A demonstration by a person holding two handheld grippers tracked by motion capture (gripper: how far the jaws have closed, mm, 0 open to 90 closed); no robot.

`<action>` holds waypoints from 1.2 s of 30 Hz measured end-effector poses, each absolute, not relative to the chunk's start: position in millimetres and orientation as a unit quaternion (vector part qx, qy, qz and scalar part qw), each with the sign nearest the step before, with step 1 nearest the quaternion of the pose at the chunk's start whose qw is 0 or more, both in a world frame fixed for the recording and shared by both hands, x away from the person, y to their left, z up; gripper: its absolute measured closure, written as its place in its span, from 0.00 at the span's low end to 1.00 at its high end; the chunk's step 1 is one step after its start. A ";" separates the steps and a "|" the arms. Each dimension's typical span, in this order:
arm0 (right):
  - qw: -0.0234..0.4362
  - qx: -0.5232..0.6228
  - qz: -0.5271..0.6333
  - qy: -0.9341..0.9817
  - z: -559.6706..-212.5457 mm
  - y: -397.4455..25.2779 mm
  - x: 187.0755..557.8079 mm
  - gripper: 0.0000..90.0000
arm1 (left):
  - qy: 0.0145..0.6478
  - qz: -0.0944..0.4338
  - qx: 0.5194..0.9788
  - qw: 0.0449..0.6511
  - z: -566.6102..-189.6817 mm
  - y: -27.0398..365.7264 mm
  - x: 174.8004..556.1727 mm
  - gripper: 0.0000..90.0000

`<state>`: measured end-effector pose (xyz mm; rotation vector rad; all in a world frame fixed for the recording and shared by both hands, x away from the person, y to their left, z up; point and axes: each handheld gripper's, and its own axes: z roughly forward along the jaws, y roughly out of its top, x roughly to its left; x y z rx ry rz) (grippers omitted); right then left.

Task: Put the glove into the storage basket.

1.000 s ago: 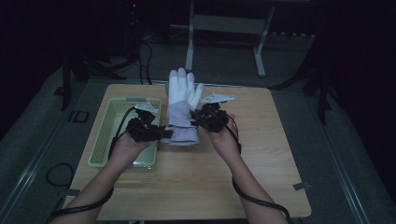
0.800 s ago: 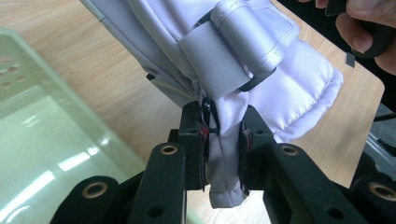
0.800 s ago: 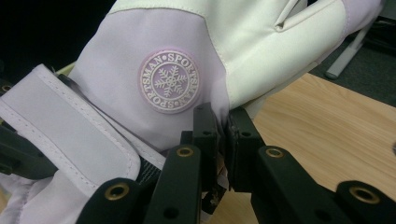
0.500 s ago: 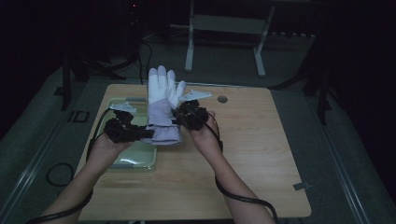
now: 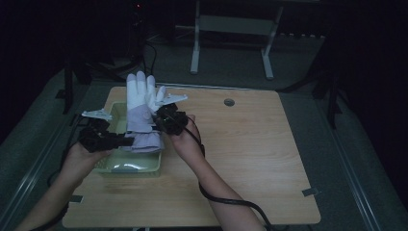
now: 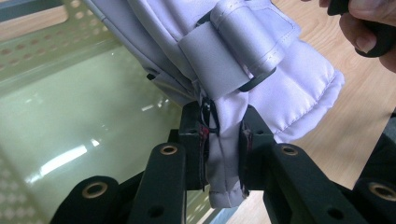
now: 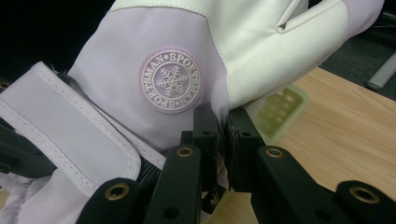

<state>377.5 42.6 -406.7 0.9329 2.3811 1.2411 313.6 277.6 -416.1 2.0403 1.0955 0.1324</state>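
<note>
1. Glove [image 5: 143,113] position first: you held it upright in the air, fingertips up, its cuff hanging over the near end of the green tray [image 5: 111,166] at the left side of the worktop [image 5: 250,159].
2. Your left gripper [image 5: 115,140] had its fingers [image 6: 191,140] pinched narrow on the bunched cuff fabric, just below the grey strap [image 6: 210,60]. Your right gripper [image 5: 161,120] had its fingers [image 7: 205,135] clamped nearly together on the glove's edge, beside the round snowflake badge [image 7: 171,80].
3. To place it well, I judged you needed to lower both hands together, so the cloth neither stretched nor twisted between the two grips.
4. You did best to tip the fingertips toward the far end of the tray and let the cuff settle first.
5. You were wise to part the fingers only once the glove rested on the tray floor.
6. Edges: the tray's perforated wall [image 6: 42,42] stood close under the left gripper, and the near rim lay just beneath the cuff, so either could have snagged the fabric.
7. Room: the worktop to your right lay bare wood as far as the small round grommet [image 5: 229,102], which gave the right hand free space to withdraw.
</note>
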 end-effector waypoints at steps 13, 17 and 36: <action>0.131 0.320 0.423 0.837 -421.6 75.8 377.1 0.93 | 0.452 0.041 0.802 0.388 -433.6 303.1 309.2 0.84; 0.124 0.328 0.408 0.843 -439.5 78.8 378.1 0.93 | 0.461 0.025 0.803 0.377 -451.3 304.0 312.2 0.84; 0.128 0.339 0.304 0.881 -498.9 92.3 386.9 0.93 | 0.492 0.000 0.814 0.308 -512.8 288.2 329.9 0.84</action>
